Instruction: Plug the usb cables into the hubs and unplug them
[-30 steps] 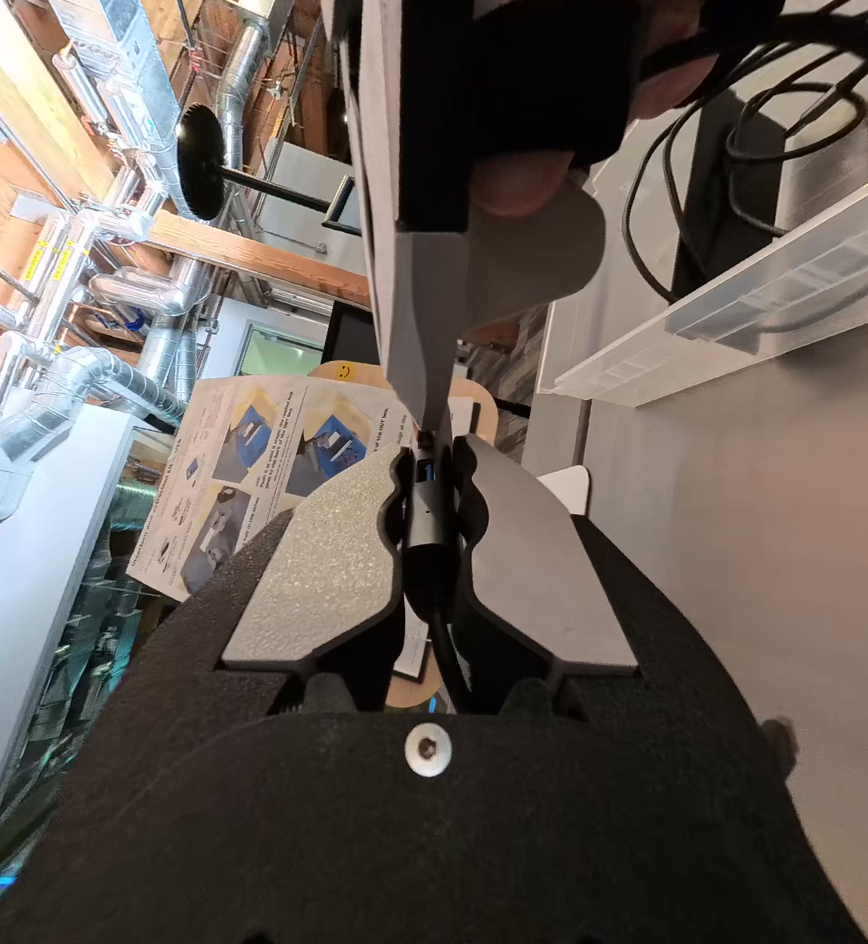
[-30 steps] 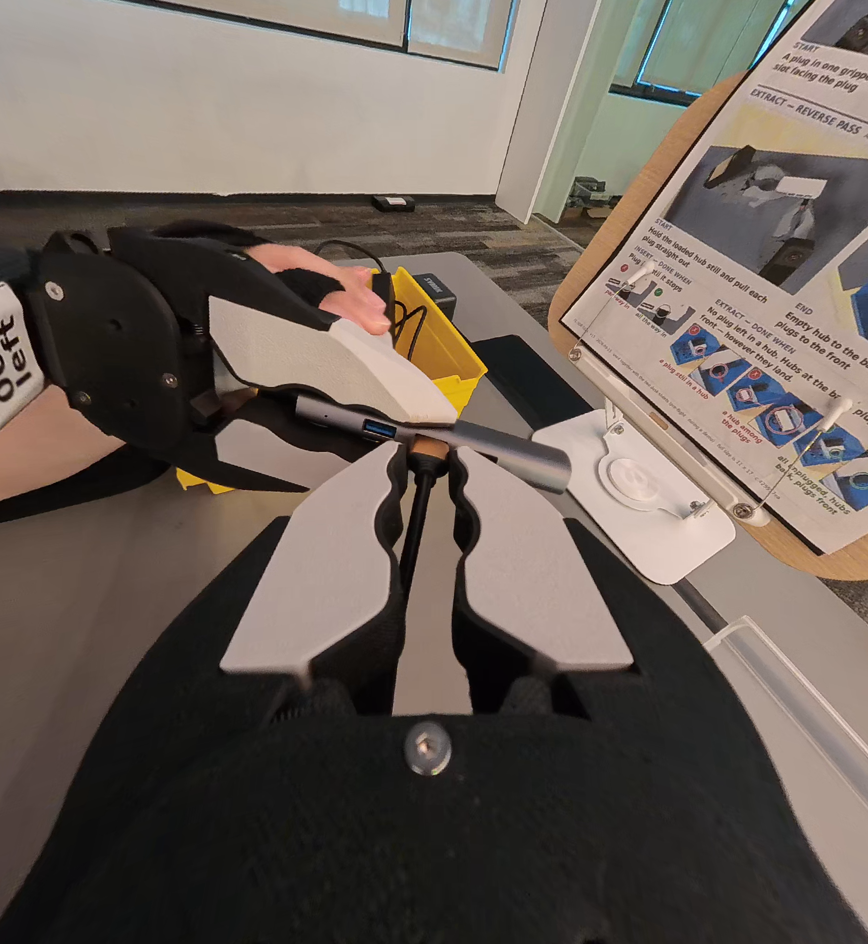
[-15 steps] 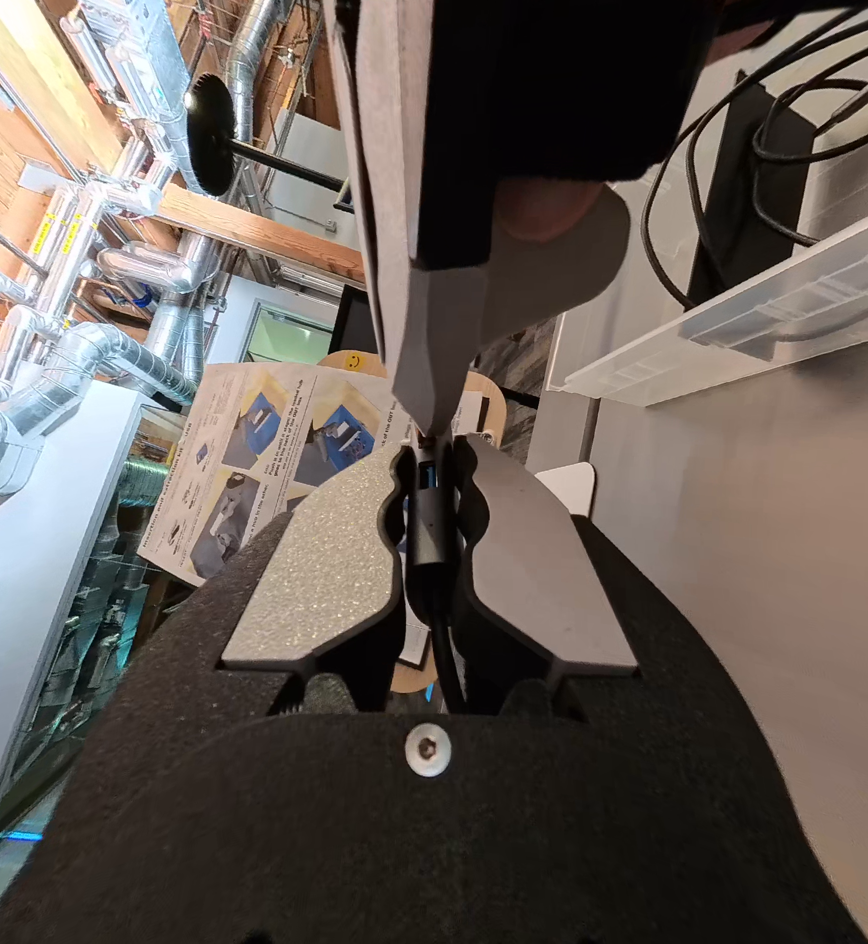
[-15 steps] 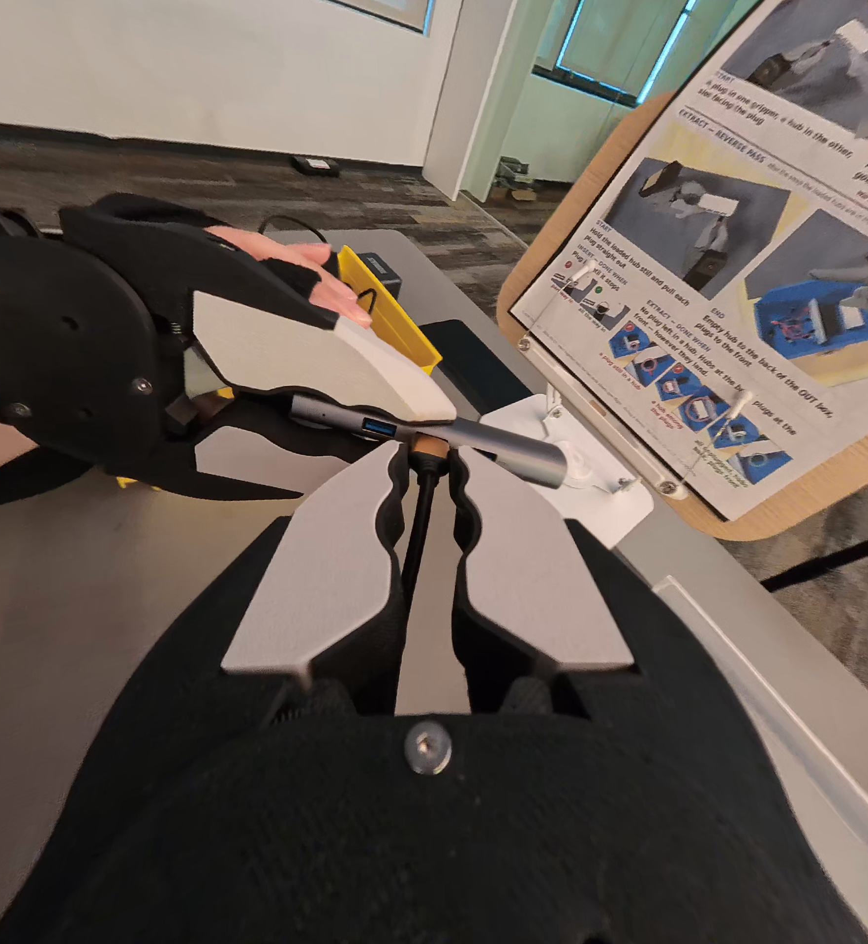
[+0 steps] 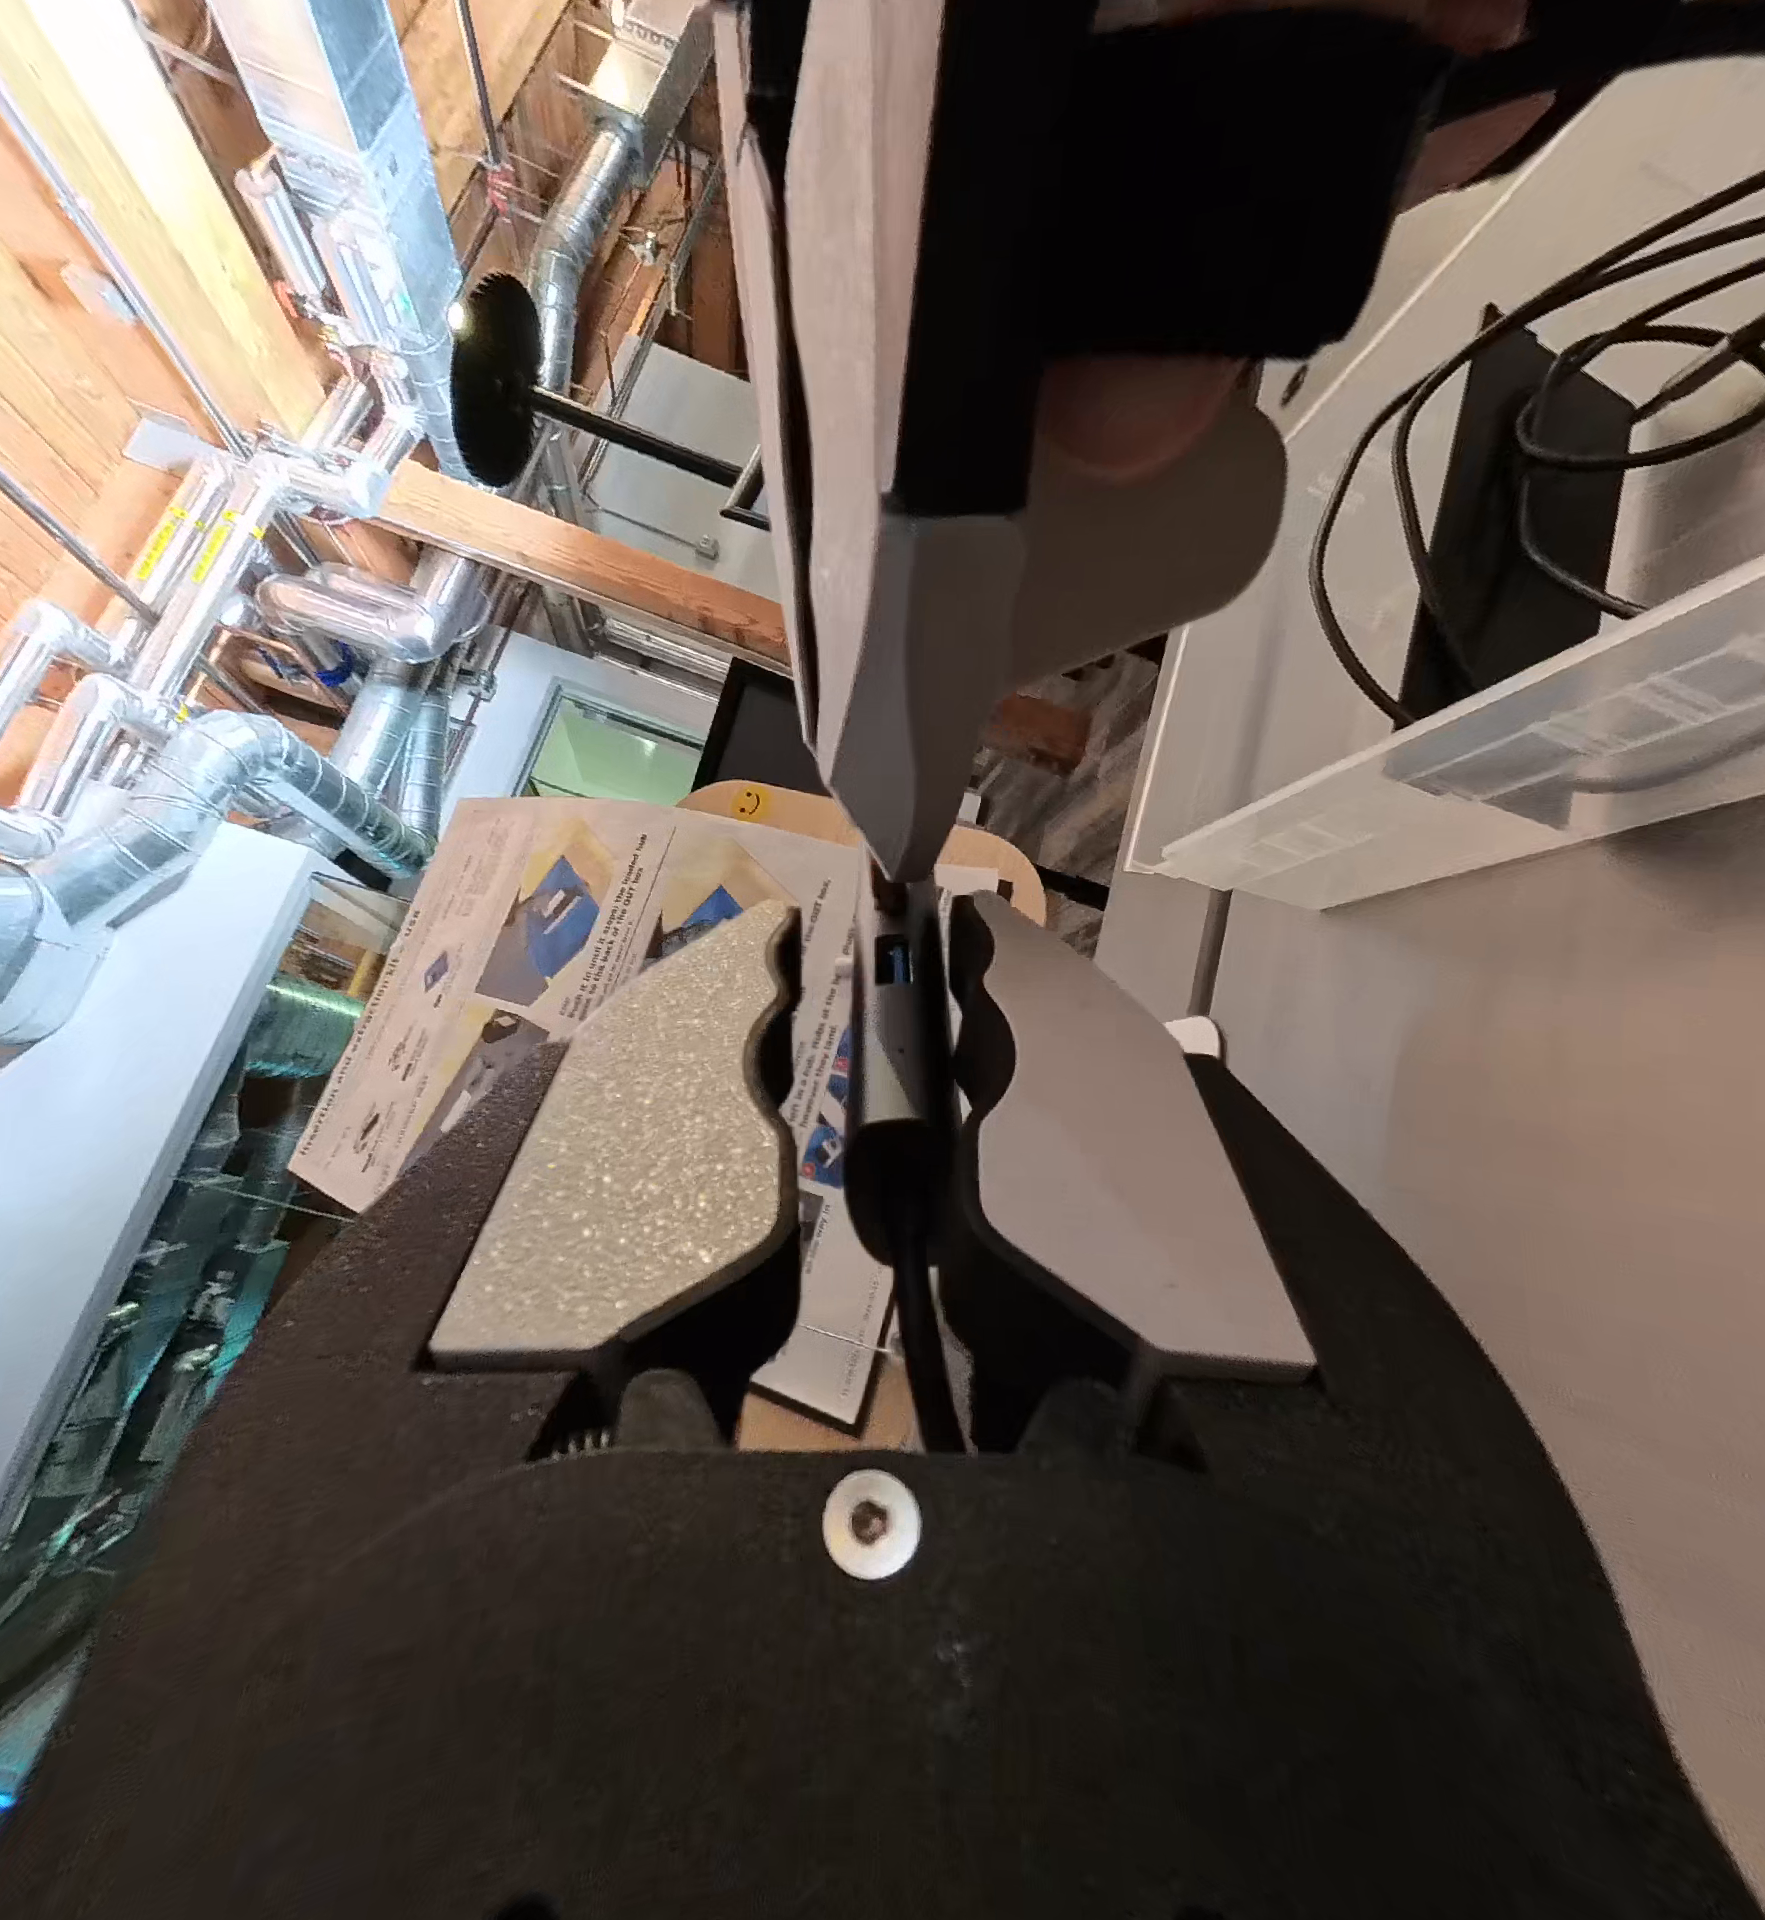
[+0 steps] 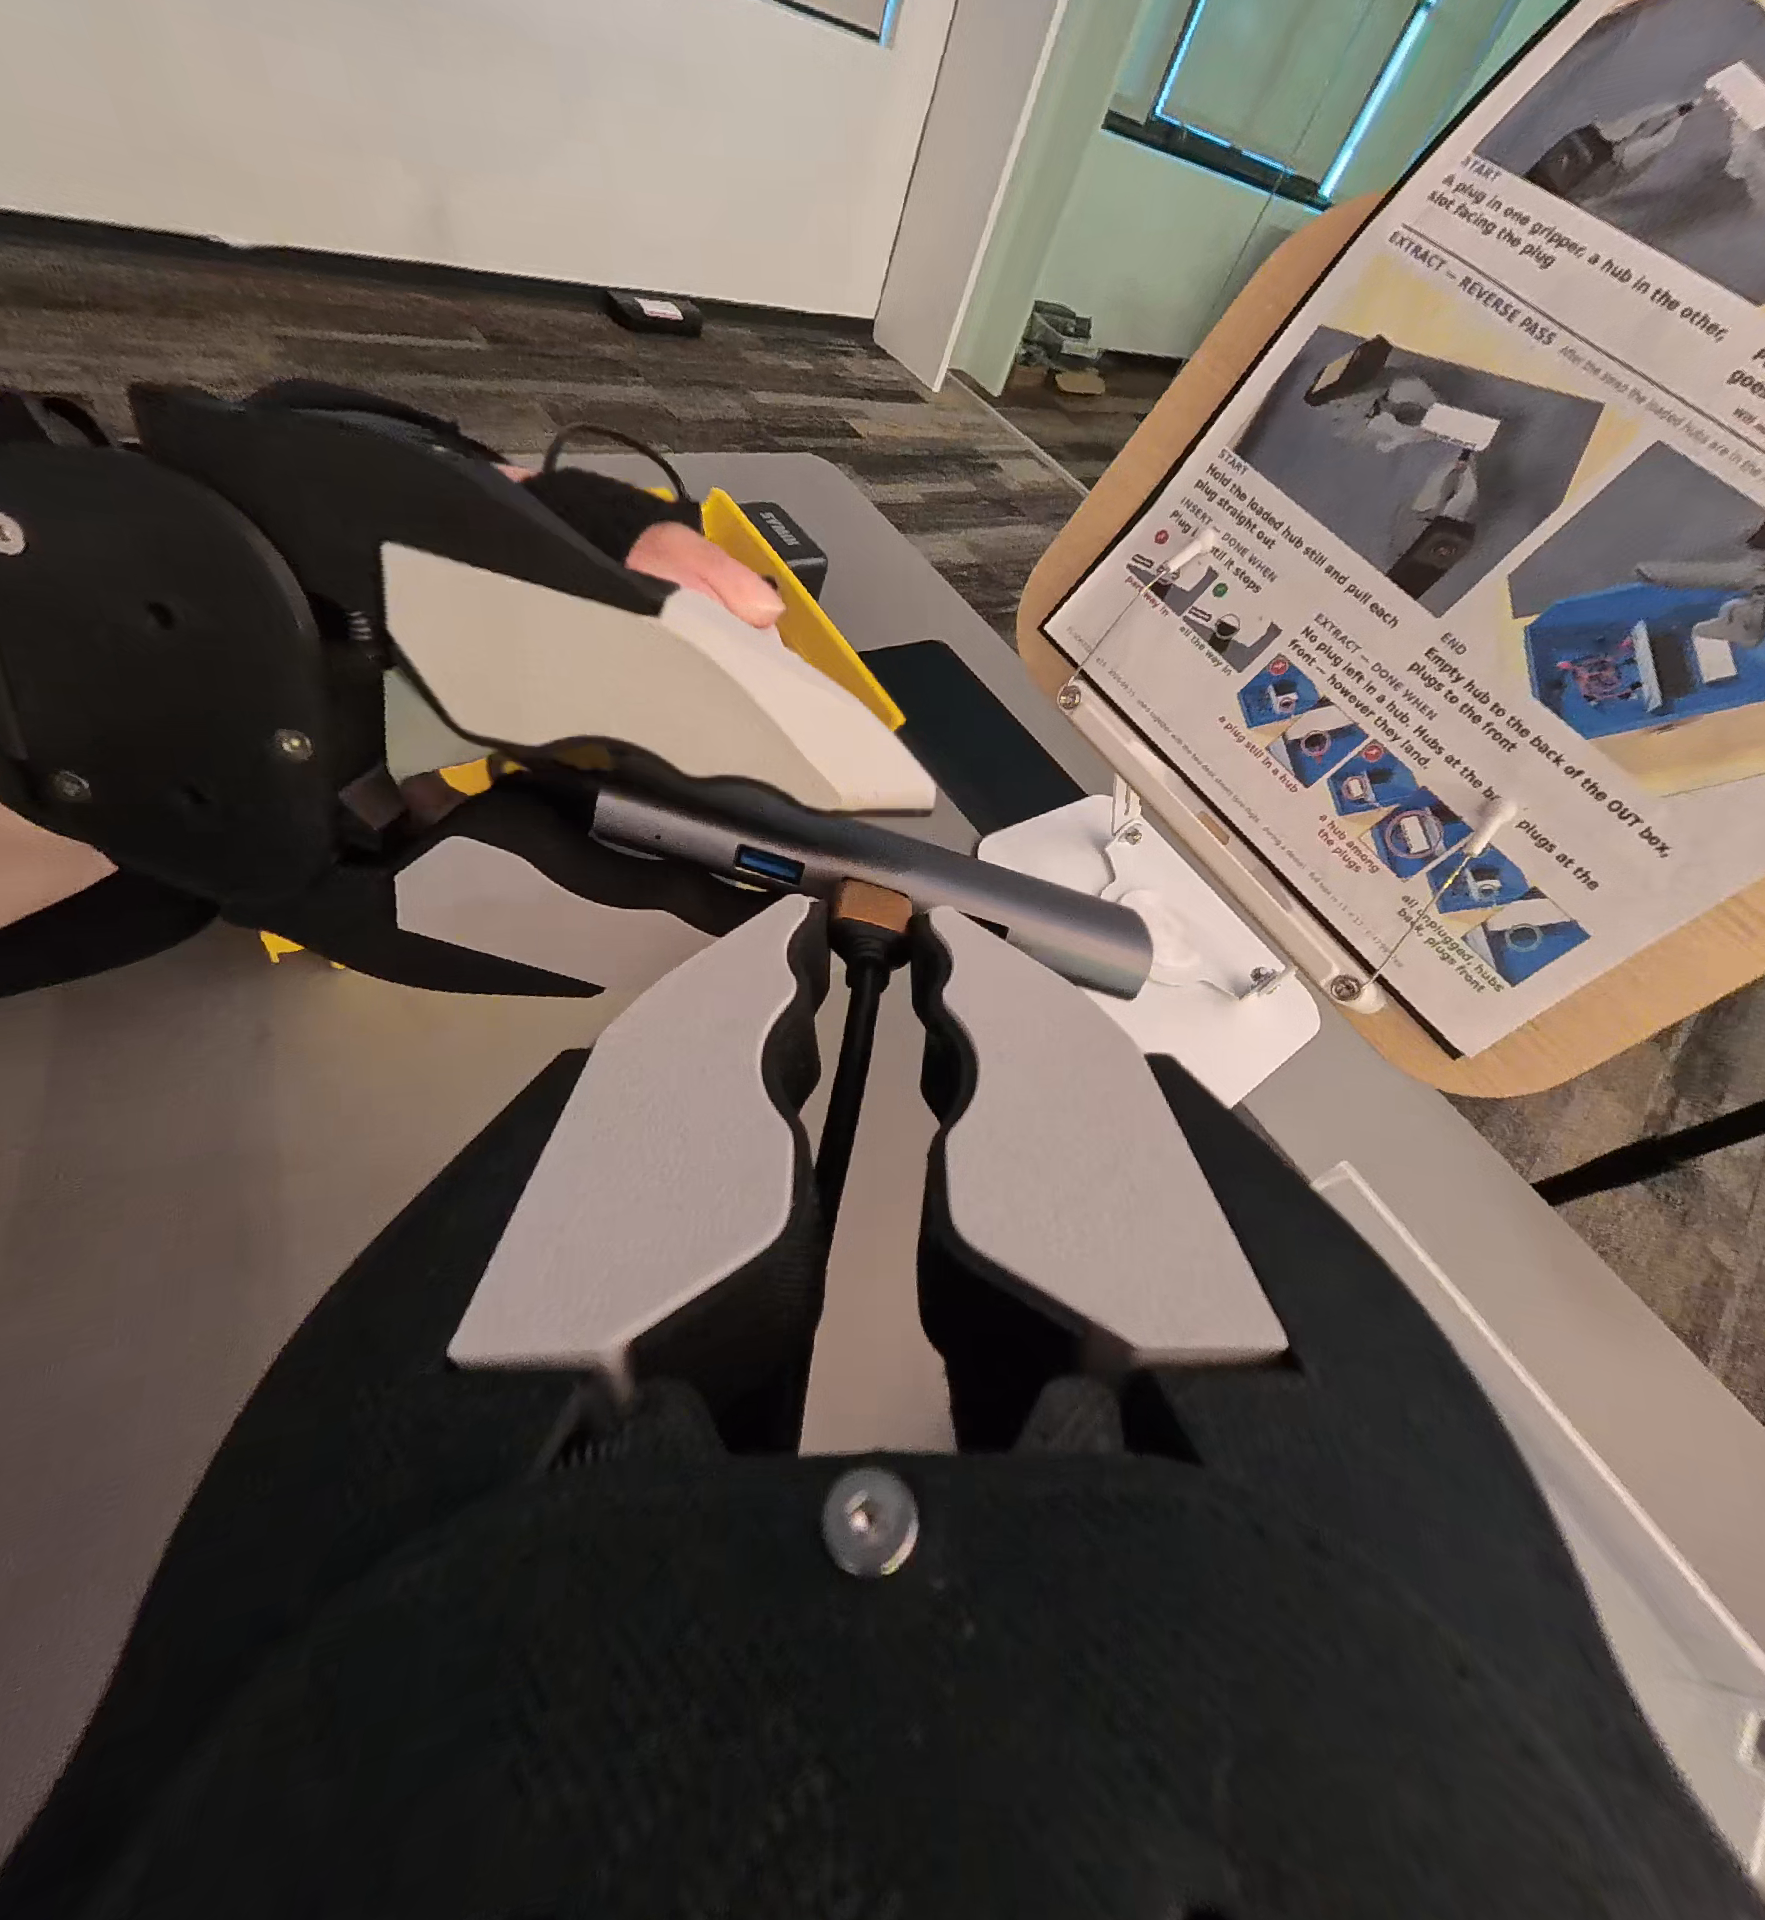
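The left claw (image 5: 873, 925) is standing partly open around the grey hub (image 6: 857, 868). In the left wrist view the hub (image 5: 893, 1049) is lying against the right finger, with a clear gap to the left one, so the grip looks slack; whether it is still bearing the hub's weight, I cannot tell. In the right wrist view the left claw (image 6: 753, 831) is reaching in from the left, its upper finger lying along the hub's top.

The right claw (image 6: 865, 940) is narrow, pinching the black cable (image 6: 852, 1060) just behind its copper-coloured plug (image 6: 870, 906). The plug is sitting against the hub's near side, just right of an empty blue port (image 6: 769, 864), and seems to be seated in a slot. The hub is hovering above the grey worktop (image 6: 130, 1143).

At the far right an instruction sheet (image 6: 1480, 623) is leaning on a wooden board. A yellow bin (image 6: 805, 634) is standing behind the left claw, and a clear tray (image 5: 1584, 727) with loose black cables is lying on the worktop.

Judging by this, the step in hand is either the end of an insertion or the start of a pull. If unplugging is next, the left claw needs to close firmly on the hub while the right draws the plug straight back along the slot's line, without twisting.
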A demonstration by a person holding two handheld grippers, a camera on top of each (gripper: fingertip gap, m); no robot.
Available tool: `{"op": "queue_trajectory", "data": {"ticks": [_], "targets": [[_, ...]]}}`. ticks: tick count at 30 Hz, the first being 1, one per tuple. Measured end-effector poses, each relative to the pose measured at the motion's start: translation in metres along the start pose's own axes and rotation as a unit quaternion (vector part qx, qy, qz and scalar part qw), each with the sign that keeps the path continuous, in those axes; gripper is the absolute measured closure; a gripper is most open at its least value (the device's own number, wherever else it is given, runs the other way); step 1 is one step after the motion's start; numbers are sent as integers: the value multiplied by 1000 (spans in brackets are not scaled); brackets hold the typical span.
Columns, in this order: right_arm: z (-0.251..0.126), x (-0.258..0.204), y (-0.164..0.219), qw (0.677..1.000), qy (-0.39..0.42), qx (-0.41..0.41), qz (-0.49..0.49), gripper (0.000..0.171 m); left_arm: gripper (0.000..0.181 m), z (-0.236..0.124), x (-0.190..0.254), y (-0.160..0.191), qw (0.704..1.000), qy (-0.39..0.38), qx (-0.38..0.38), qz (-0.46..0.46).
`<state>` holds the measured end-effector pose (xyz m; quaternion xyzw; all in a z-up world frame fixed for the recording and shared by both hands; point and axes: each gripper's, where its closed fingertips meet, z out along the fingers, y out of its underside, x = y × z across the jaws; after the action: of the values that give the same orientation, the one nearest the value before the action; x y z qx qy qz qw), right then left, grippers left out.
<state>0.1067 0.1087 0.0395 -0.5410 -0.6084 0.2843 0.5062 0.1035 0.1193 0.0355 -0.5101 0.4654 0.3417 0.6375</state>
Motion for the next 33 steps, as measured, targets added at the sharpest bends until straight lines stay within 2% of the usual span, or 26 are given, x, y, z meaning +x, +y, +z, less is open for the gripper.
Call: {"op": "queue_trajectory", "data": {"ticks": [3,5,8,12,18,33], "targets": [[-2,-1,-3,1000,-13,12,-4,155,149,1,1,2,999,13,-1,-29],[-3,-2,-4,1000,-13,15,-12,155,157,1,4,1,999,21,5,-29],[-1,-2,-2,1000,-14,11,-16,155,163,2,4,6,1000,6,-17,20],[1,0,-5,1000,-4,27,-11,155,164,2,-2,8,999,-22,-38,-2],[0,-1,-11,999,16,45,-19,155,163,-1,-8,7,999,-22,-41,-18],[-1,-3,-11,998,35,33,-37,155,163,-1,-9,10,997,-38,-68,5]]}}
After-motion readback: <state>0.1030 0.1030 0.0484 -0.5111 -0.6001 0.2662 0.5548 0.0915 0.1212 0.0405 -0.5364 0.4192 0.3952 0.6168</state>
